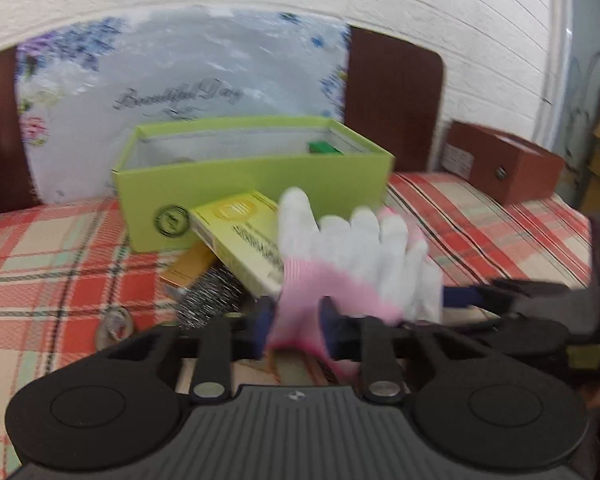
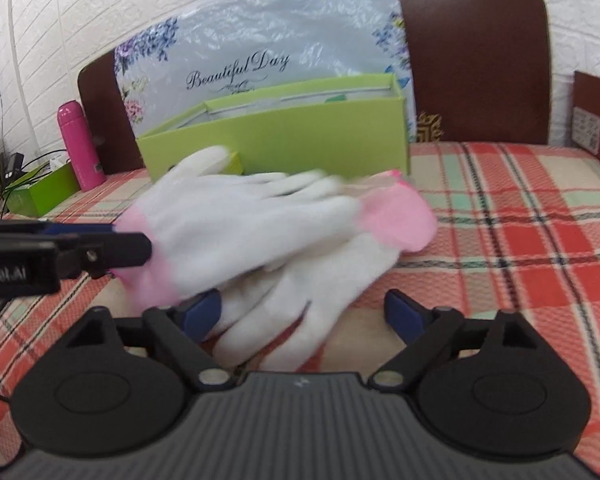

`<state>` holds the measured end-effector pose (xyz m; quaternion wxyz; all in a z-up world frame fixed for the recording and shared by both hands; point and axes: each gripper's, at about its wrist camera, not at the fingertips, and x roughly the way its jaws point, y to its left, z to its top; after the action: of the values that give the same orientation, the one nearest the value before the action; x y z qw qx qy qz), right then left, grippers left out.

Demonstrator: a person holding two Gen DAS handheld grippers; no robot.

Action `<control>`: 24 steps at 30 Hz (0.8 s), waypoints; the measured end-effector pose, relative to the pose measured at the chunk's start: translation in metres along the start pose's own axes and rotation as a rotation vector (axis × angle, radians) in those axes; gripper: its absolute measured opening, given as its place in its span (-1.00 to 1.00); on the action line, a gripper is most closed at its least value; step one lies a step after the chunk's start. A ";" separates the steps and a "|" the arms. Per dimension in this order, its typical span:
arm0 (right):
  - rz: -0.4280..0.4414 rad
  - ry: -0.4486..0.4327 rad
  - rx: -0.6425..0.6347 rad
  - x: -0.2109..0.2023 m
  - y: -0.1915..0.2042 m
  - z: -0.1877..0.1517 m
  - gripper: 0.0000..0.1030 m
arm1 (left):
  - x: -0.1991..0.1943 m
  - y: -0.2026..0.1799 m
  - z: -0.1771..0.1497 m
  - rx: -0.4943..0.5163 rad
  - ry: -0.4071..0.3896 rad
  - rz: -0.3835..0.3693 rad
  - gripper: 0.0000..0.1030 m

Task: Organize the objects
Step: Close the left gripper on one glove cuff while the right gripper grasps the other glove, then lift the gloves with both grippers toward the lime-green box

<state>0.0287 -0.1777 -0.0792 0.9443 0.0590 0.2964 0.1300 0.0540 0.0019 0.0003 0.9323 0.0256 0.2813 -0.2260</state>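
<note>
My left tool (image 1: 296, 320) pinches a glove's (image 1: 340, 248) pink cuff; my right tool (image 2: 308, 316) stands wide around the second glove (image 2: 300, 304) on the bed (image 2: 520, 220).

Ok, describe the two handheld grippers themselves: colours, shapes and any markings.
Both look alike. The left gripper and right gripper each have a ribbed dark grey body with a small logo, two round black housings, black linkage arms with silver pivot pins, and blue pads on the jaws. In the right wrist view, the left gripper's side bears white lettering, partly cut off.
</note>
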 end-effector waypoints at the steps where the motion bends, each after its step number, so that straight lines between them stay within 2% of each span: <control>1: 0.030 -0.001 -0.014 0.001 0.004 0.000 0.17 | 0.001 -0.001 -0.002 -0.001 0.008 -0.018 -0.58; 2: 0.049 -0.002 -0.035 0.002 0.008 0.000 -0.24 | 0.002 -0.002 -0.005 -0.002 0.009 -0.020 -0.58; 3: 0.055 -0.008 -0.061 0.001 0.012 0.000 -0.56 | 0.002 -0.003 -0.006 0.000 0.003 -0.021 -0.58; 4: 0.053 -0.019 -0.083 -0.001 0.016 -0.001 -0.68 | 0.002 -0.005 -0.008 0.001 -0.010 -0.022 -0.51; 5: 0.042 -0.038 -0.099 -0.005 0.020 -0.001 -0.74 | 0.002 -0.006 -0.008 0.000 -0.019 -0.018 -0.28; 6: 0.031 -0.058 -0.113 -0.009 0.022 -0.001 -0.80 | 0.001 -0.008 -0.009 -0.005 -0.030 -0.013 0.02; 7: 0.024 -0.074 -0.126 -0.014 0.024 -0.001 -0.81 | 0.000 -0.009 -0.008 -0.015 -0.050 0.006 0.09; 9: 0.013 -0.100 -0.133 -0.023 0.024 0.000 -0.87 | -0.003 -0.007 -0.005 -0.035 -0.079 -0.005 0.21; 14: 0.030 -0.135 -0.124 -0.042 0.019 0.003 -0.87 | -0.004 -0.004 -0.001 -0.122 -0.062 -0.118 0.22; 16: 0.037 -0.146 -0.132 -0.051 0.018 0.001 -0.87 | -0.004 -0.006 -0.002 -0.150 -0.067 -0.154 0.30; 18: 0.025 -0.154 -0.149 -0.059 0.018 -0.002 -0.87 | -0.003 -0.009 -0.002 -0.175 -0.069 -0.162 0.41; 24: -0.053 -0.159 -0.111 -0.084 0.000 -0.014 -0.87 | 0.017 -0.022 0.001 -0.193 -0.023 -0.163 0.42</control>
<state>-0.0459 -0.2009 -0.0449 0.9697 0.0090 0.2146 0.1162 0.0574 -0.0246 -0.0056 0.9121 -0.0896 0.2920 -0.2734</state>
